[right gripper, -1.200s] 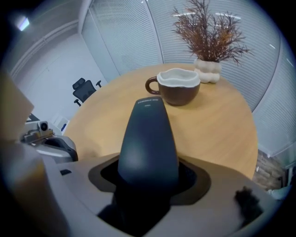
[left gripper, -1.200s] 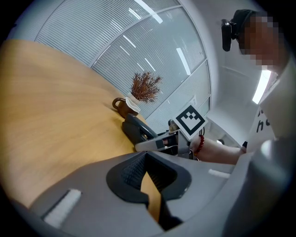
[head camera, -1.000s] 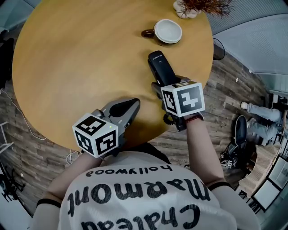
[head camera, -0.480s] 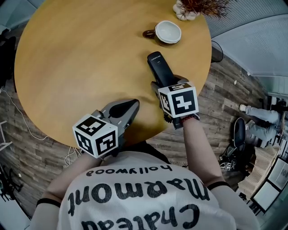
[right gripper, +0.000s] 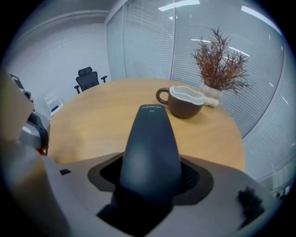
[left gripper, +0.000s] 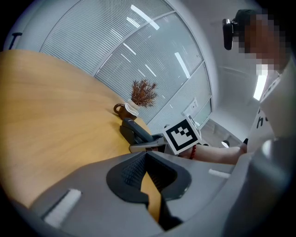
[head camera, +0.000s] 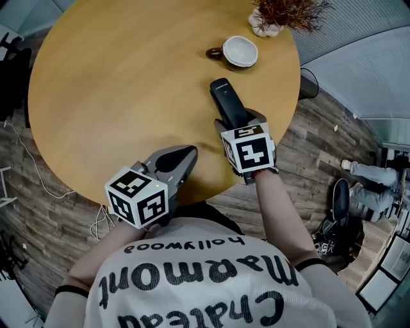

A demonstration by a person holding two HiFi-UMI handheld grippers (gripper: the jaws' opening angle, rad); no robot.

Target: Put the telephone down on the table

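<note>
right gripper point(head camera: 234, 120): clamped on the near end of the telephone point(head camera: 225, 97), jaws pressed against both sides of the dark handset, nothing else between them. telephone low over the round wooden table point(head camera: 115, 77), toward its right edge, far end aimed at the brown mug point(head camera: 236, 51); close to the wood, though cannot tell whether touching it or just above it. along the jaws in the right gripper view, handset filling the middle, narrow tip forward, print near that tip too small to read. beyond the tip and apart from it, the mug with white inside and handle turned left; behind that, a white vase point(head camera: 264, 23) of dry reddish twigs point(head camera: 291, 9) near the table's far rim. left gripper point(head camera: 182, 155): jaws together at the tips, holding nothing, at the near edge of the table, to the left of the telephone and apart from it. in the left gripper view, only a sliver of yellow tabletop showing between the pad bases. left marker cube point(head camera: 138, 197) at the back of that gripper, right marker cube point(head camera: 248, 148) at the back of the other. beside the table edge, grey wood-plank floor point(head camera: 320, 128). past the far side of the table in the right gripper view, a black office chair point(right gripper: 89, 78) by a white wall.
</note>
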